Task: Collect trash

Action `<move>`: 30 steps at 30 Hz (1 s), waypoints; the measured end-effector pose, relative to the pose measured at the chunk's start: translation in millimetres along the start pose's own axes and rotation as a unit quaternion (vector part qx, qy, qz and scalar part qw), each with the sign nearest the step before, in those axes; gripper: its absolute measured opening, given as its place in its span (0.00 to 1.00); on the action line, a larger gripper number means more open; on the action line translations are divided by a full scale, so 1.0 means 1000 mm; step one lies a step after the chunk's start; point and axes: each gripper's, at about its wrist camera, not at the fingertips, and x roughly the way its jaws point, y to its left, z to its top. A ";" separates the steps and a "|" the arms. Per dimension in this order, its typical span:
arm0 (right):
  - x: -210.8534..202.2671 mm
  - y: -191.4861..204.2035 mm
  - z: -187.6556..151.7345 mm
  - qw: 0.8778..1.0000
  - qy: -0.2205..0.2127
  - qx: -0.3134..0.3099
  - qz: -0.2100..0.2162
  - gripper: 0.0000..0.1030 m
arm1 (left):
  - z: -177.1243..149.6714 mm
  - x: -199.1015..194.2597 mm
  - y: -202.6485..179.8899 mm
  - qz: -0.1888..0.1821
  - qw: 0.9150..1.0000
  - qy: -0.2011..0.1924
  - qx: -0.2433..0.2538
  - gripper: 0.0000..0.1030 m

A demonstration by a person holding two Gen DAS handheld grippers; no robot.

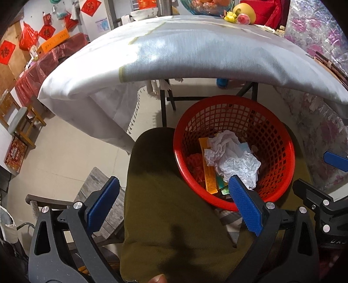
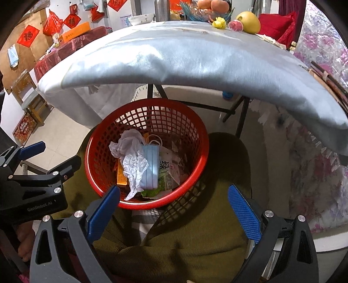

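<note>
A table (image 2: 195, 61) under a pale grey-white cloth (image 1: 184, 54) carries a glass fruit bowl (image 2: 204, 12), a white bowl (image 2: 140, 18), a yellow fruit (image 2: 249, 21), a pink round thing (image 2: 235, 25) and a yellow wrapped sweet (image 2: 219, 22) along its far edge.

"GenRobot.AI" is printed on the left claw (image 2: 32, 150) body.

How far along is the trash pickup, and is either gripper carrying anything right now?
The red basket already holds crumpled white paper, a blue face mask and wrappers. Nothing is in hand: the left gripper and right gripper are both open and empty. Possibly left: the small yellow and pink items on the table, if they are trash.
</note>
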 end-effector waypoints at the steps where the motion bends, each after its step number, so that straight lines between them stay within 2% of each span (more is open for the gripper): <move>1: 0.001 0.000 0.000 1.000 0.000 0.002 0.001 0.94 | -0.001 0.001 -0.001 -0.001 1.000 0.001 0.002 0.94; 18: -0.003 -0.002 -0.003 1.000 -0.004 0.009 0.002 0.94 | -0.005 -0.004 -0.018 -0.007 0.999 -0.008 0.033 0.93; 30: -0.004 -0.004 -0.004 1.000 -0.002 0.014 0.003 0.94 | -0.004 -0.003 -0.019 -0.008 0.999 -0.003 0.034 0.93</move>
